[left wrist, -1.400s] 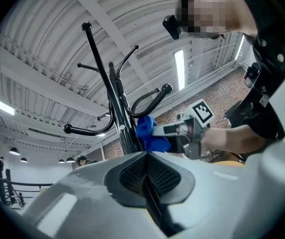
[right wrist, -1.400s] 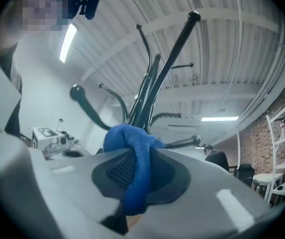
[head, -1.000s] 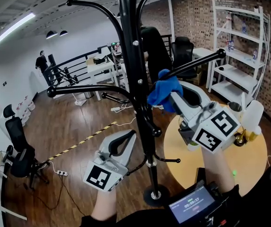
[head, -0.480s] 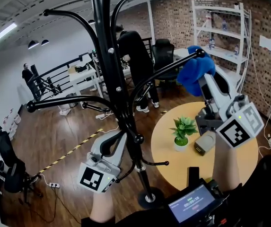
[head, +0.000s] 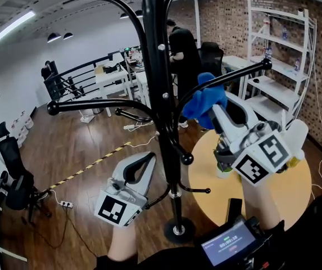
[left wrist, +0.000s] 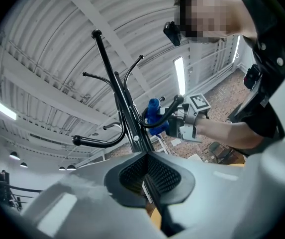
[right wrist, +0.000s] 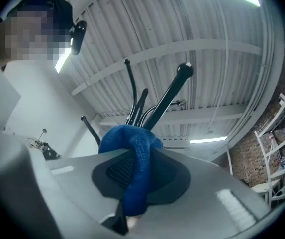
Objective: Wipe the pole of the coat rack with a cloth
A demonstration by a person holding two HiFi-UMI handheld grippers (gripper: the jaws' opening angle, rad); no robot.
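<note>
The black coat rack pole point(head: 162, 94) rises through the middle of the head view to its round base point(head: 177, 230). One curved arm point(head: 236, 75) of the rack reaches right and ends in a knob. My right gripper point(head: 213, 112) is shut on a blue cloth point(head: 204, 102), which presses on that arm a little right of the pole. The right gripper view shows the cloth point(right wrist: 132, 143) bunched between the jaws of my right gripper point(right wrist: 135, 171), with the arm point(right wrist: 169, 96) above. My left gripper point(head: 151, 159) hangs low beside the pole, shut and empty, jaws meeting point(left wrist: 144, 180).
A round yellow table point(head: 295, 193) stands right of the rack's base, with a white bottle point(head: 296, 135) on it. White shelving point(head: 284, 66) lines the brick wall. A person in black point(head: 184, 55) stands behind the rack. An office chair point(head: 14, 176) is at the far left.
The right gripper carried the cloth out to the knob end of the rack arm, then back along it toward the pole. The left gripper stayed low beside the pole.
</note>
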